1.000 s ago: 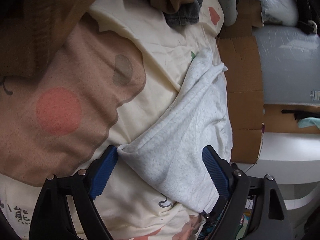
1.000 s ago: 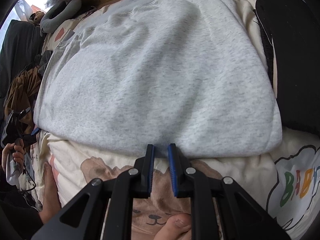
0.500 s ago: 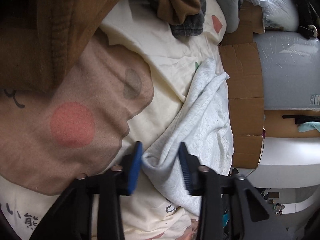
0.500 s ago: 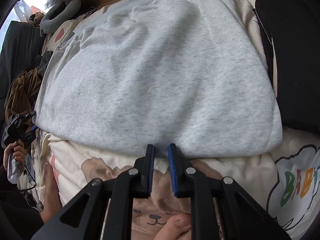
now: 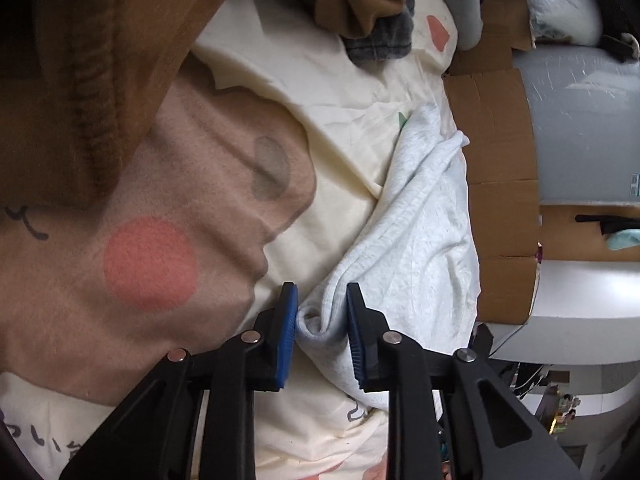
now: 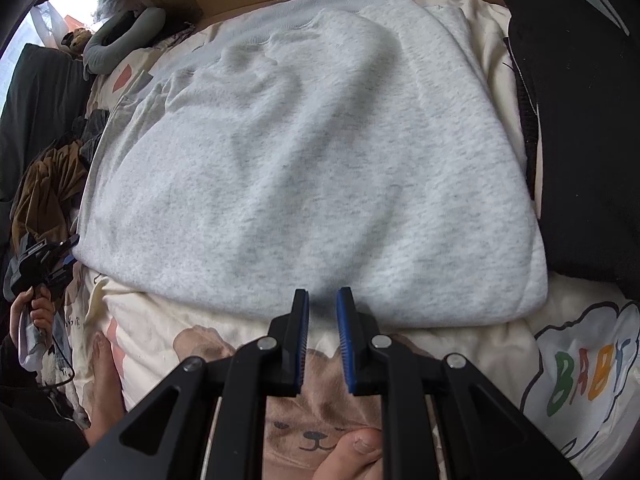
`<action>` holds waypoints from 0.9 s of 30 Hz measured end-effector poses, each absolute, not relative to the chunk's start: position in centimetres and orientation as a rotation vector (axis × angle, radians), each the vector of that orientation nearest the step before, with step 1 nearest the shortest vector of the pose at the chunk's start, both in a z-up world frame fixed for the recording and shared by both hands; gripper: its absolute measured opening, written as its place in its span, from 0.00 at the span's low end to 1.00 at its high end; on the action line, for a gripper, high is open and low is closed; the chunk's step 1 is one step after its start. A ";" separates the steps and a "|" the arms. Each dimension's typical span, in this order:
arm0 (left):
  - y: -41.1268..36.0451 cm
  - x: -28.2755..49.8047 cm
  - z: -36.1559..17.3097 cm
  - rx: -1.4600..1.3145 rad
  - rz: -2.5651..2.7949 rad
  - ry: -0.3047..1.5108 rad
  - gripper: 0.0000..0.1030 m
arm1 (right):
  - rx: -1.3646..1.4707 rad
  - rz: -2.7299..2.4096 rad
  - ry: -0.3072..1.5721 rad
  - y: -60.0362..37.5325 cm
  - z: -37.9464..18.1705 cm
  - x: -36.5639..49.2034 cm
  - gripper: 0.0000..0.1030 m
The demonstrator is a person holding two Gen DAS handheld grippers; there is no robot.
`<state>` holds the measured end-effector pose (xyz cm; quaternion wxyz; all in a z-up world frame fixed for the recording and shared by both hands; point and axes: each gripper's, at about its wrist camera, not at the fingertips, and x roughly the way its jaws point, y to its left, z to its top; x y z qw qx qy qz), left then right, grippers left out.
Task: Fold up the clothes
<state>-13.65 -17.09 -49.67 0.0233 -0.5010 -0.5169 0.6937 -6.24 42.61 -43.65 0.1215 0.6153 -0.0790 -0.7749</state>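
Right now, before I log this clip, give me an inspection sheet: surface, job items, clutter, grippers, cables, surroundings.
Surface: cream bedspread with bear print, wrinkled, "BABY" lettering at one side.
Job's things: light grey fleece sweatshirt, folded into a rough rectangle on the bedspread.
Clutter: brown garment heap beside the sweatshirt; black fabric on the other side.
Grippers: left gripper pinches a bunched corner of the sweatshirt; right gripper sits at the near edge, pads narrowly apart, no cloth visibly between them.
Cables: thin dark cord below the hand on the left gripper.
Surroundings: cardboard sheets along the bed edge; bare toes at the bottom.
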 end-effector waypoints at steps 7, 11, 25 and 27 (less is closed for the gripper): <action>-17.1 -13.8 -50.5 -1.515 2.109 -1.614 0.32 | 1.731 -2.293 -0.196 42.1 -42.1 -6.9 0.13; -17.2 -13.9 -51.0 -1.478 2.088 -1.649 0.32 | 1.727 -2.284 -0.154 41.6 -41.8 -7.3 0.13; -16.5 -13.0 -51.2 -1.377 2.053 -1.672 0.32 | 1.698 -2.203 -0.013 37.4 -40.5 -8.8 0.13; -16.0 -13.1 -51.2 -1.363 2.045 -1.670 0.38 | 1.702 -2.185 0.016 36.7 -40.3 -8.9 0.13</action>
